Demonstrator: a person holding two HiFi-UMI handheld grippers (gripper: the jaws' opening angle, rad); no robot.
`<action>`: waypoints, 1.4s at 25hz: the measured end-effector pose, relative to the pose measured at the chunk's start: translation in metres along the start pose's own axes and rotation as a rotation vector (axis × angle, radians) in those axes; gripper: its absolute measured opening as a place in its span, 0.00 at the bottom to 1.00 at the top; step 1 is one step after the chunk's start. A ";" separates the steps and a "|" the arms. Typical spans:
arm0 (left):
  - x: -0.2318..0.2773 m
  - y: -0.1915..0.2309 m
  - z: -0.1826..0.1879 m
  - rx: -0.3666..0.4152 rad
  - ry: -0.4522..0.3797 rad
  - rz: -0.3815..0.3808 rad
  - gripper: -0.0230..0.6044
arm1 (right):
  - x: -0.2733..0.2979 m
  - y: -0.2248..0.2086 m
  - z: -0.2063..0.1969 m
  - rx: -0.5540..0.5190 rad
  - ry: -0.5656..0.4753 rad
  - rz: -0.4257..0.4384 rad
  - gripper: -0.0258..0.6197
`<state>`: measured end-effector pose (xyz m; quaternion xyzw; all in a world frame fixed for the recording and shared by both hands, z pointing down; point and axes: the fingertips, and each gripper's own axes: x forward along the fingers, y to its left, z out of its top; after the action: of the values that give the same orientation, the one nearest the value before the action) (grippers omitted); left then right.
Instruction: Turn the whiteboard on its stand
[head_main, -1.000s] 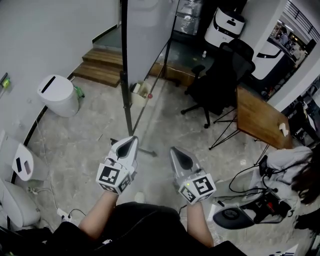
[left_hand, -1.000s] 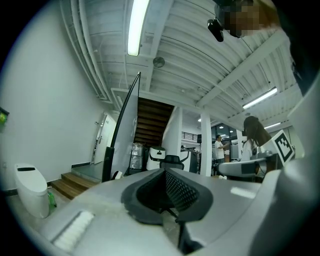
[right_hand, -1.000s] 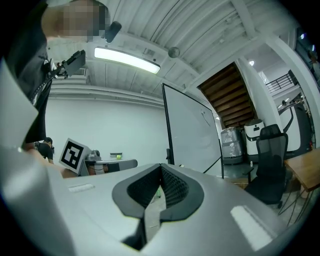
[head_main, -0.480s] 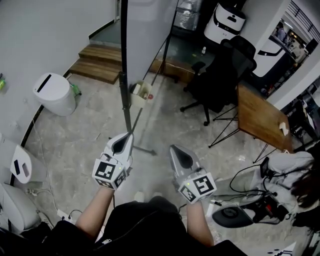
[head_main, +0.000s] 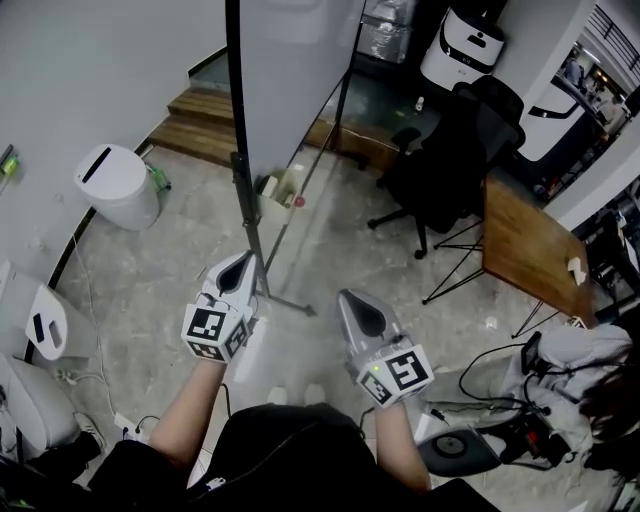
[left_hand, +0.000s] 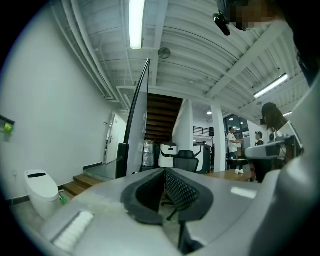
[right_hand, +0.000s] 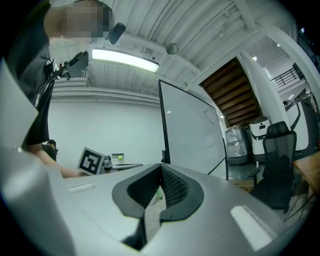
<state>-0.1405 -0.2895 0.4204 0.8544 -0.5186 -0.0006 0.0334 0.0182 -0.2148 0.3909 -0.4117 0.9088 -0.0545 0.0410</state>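
The whiteboard (head_main: 295, 70) stands on a black-framed stand, its near upright post (head_main: 242, 190) running down to a foot on the floor. In the left gripper view the whiteboard (left_hand: 136, 112) shows almost edge-on; in the right gripper view its white face (right_hand: 192, 132) shows broadly. My left gripper (head_main: 243, 263) is shut and holds nothing, its tip right by the post; whether it touches I cannot tell. My right gripper (head_main: 349, 298) hangs further right, apart from the stand, its jaws together with nothing between them.
A white lidded bin (head_main: 118, 187) stands at the left wall, wooden steps (head_main: 205, 120) behind it. A small bin (head_main: 279, 189) sits under the board. A black office chair (head_main: 450, 160) and a wooden table (head_main: 525, 245) stand to the right, with cables (head_main: 490, 400) on the floor.
My left gripper has moved left and further away, up to the stand's post. The right gripper has edged forward. Both stay shut.
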 end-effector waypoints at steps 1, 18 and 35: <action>0.005 0.005 -0.003 0.001 -0.001 0.008 0.06 | 0.003 -0.003 0.000 -0.004 -0.001 0.007 0.05; 0.098 0.115 -0.008 0.118 0.034 0.221 0.36 | 0.046 -0.031 0.000 -0.011 0.001 0.081 0.05; 0.133 0.190 -0.010 0.128 0.059 0.262 0.50 | 0.038 -0.006 -0.030 -0.018 0.046 -0.009 0.05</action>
<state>-0.2467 -0.4942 0.4463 0.7793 -0.6235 0.0619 -0.0062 -0.0052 -0.2453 0.4206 -0.4146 0.9081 -0.0561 0.0162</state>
